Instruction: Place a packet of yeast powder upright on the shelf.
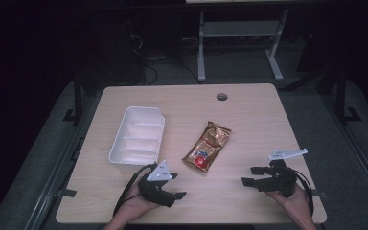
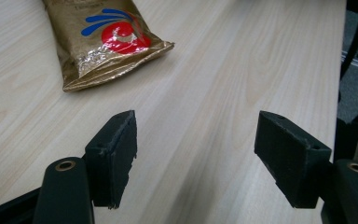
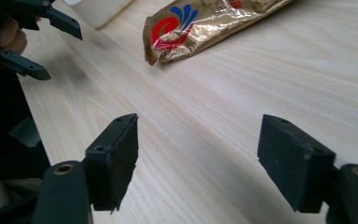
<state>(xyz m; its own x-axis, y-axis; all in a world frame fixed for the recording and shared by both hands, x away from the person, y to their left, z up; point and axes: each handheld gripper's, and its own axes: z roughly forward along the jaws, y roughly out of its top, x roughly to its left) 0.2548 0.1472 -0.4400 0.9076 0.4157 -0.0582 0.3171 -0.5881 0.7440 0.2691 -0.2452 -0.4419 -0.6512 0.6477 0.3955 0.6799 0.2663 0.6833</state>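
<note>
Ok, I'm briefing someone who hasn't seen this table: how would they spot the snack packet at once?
Start from the light wooden table and find the white plastic tray on its left half. Just right of the tray, near the table's middle, the packet lies flat and slanted. It is the one shiny gold foil thing there, with a red and blue logo at its near end.

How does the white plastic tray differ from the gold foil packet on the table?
The white plastic tray is a rigid, open, plain container, seemingly empty; the gold foil packet is flat, crinkled and printed with a red and blue logo. The tray looks larger. Both lie on the light wooden table, ungripped.
</note>
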